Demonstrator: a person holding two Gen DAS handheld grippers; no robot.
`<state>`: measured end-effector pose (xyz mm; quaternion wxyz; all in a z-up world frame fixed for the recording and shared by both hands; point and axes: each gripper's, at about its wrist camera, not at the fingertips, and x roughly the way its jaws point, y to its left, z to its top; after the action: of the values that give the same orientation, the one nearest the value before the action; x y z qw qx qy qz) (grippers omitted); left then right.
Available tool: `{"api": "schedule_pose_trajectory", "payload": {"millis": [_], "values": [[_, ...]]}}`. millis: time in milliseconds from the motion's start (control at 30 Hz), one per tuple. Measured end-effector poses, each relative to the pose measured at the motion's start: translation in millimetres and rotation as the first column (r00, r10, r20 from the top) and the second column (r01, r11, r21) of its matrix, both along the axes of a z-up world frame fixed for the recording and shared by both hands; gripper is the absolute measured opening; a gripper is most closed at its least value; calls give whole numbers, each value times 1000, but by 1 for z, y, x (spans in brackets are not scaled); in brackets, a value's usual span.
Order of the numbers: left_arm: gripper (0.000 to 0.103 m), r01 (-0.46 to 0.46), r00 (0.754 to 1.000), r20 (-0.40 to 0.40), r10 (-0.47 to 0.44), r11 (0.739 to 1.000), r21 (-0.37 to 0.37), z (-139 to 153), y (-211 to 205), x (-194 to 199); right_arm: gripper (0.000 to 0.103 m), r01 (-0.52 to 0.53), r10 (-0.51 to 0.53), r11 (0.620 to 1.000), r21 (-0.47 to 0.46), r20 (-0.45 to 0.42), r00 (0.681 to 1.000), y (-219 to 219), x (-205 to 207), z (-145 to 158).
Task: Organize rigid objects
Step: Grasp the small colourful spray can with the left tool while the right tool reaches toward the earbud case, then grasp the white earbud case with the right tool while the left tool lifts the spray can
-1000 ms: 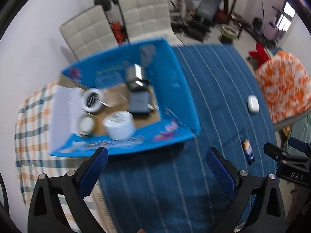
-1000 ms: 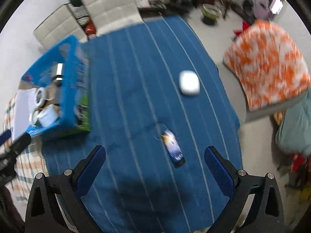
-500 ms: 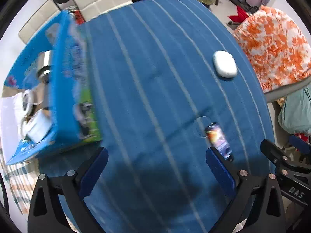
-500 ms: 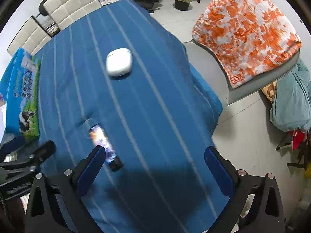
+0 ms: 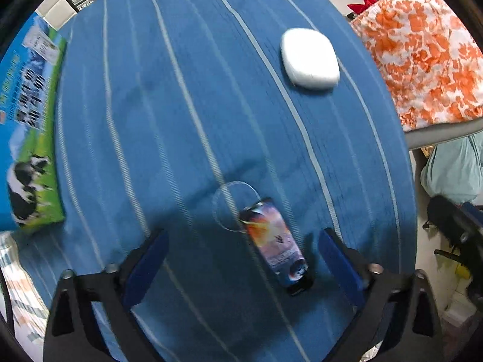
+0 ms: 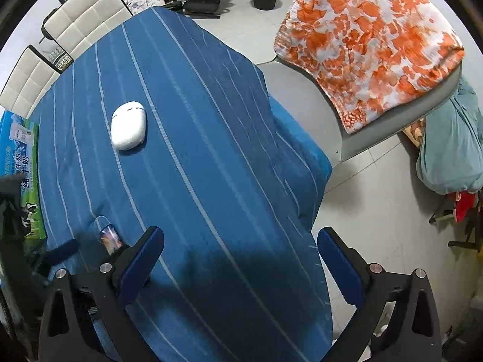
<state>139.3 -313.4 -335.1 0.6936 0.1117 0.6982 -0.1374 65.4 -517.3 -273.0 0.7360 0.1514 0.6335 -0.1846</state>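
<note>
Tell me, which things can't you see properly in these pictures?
- Milk box: left wrist view, cut off by the edge, print blurred.
- Small printed tube: right wrist view, lower end hidden behind the right hand-held gripper.
- Left hand-held gripper: right wrist view, blurred and mostly cut off.

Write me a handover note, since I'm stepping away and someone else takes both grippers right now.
Left gripper: jaws closing, the small printed bottle lying between them on the blue cloth, pads not yet touching.
Right gripper: open, empty, over the cloth near the table's edge.
White case: lying loose farther up the cloth.
Milk carton box: at the cloth's left edge; its contents are not visible.
Left to do: grasp the bottle, then the case; both look meant for the box.
</note>
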Motion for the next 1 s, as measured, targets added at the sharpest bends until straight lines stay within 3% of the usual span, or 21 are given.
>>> {"api": "schedule_pose_trajectory", "payload": {"millis": [33,133,200,233,267,700,800,833,867,1000], "values": [[73,14,1000,-13,-14,1000,13,-7,-4,-3,103,-3,3,1000,4,1,1000,-1,2,-1],[71,46,998,36,-47,999,28,-8,-10,-11,103,-22,22,1000,19,12,1000,0,11,-2],[58,43,998,48,-44,999,17,-7,-9,-10,103,-35,34,999,37,22,999,3,17,-3],[39,42,998,56,-43,999,18,-5,-7,-8,103,-39,38,998,42,26,999,4,20,-3],[29,40,998,53,-40,999,18,-5,-4,-5,103,-45,43,998,52,31,999,6,25,-4],[24,-111,989,106,106,993,45,-4,27,73,100,-106,97,985,135,65,993,44,125,-27],[24,-118,987,117,111,991,56,-8,25,86,90,-116,112,985,124,37,993,51,146,-40],[23,-116,987,120,108,991,61,-9,24,89,79,-119,118,986,119,21,993,54,151,-45],[23,-115,987,123,106,991,63,-10,23,92,73,-122,123,986,115,-2,992,56,155,-51],[23,-114,986,125,106,991,64,-13,20,97,64,-144,145,989,43,-9,989,68,164,-50]]}}
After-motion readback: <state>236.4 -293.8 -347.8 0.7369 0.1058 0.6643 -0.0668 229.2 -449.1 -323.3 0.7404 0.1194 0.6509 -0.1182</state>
